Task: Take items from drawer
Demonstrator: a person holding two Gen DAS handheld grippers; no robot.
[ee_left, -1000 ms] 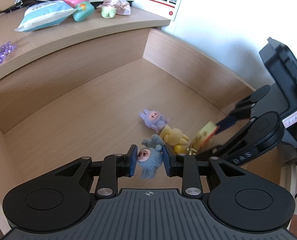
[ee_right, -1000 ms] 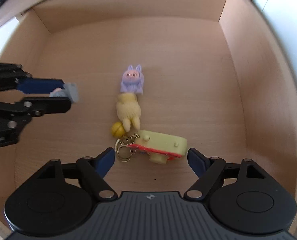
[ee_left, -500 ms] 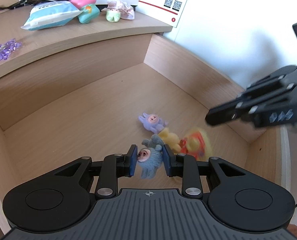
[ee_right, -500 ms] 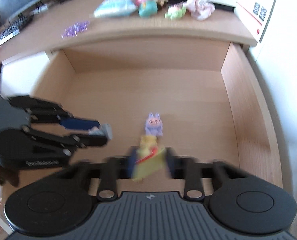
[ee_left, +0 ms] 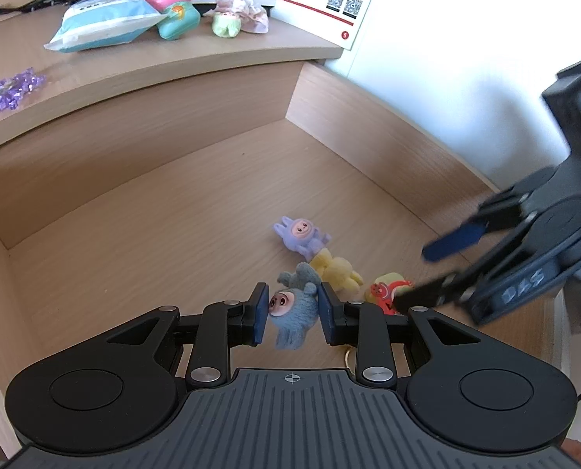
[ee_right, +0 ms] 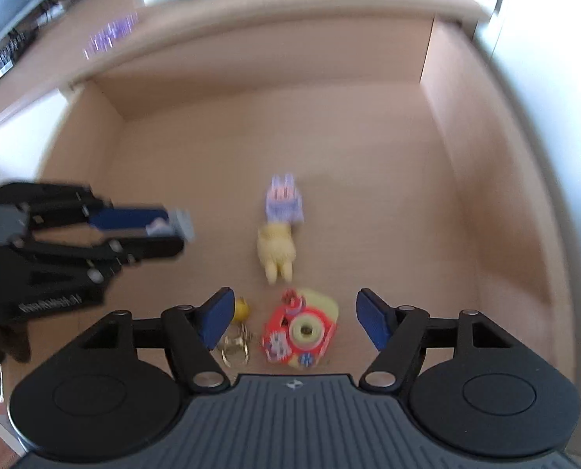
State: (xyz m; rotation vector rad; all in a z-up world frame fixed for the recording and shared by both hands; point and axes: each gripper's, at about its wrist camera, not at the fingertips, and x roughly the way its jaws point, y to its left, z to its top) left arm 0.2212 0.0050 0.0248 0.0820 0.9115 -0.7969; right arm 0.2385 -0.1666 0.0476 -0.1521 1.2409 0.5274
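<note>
likely light and squashy, the blue plush (ee_left: pixel 296 305) sits pinched mid-body in the left gripper (ee_left: pixel 293 314), while the right gripper (ee_right: pixel 293 318), low centre, gapes over the toy camera (ee_right: pixel 300 330).

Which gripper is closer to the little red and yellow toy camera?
Right. The right gripper hangs open with its fingers on either side of the red and yellow toy camera; the left gripper, off to the side, holds a blue plush doll.

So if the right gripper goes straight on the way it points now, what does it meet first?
Probably the red and yellow toy camera, which lies on the drawer floor between the open fingers of the right gripper. The picture is blurred, so depth is unsure.
</note>
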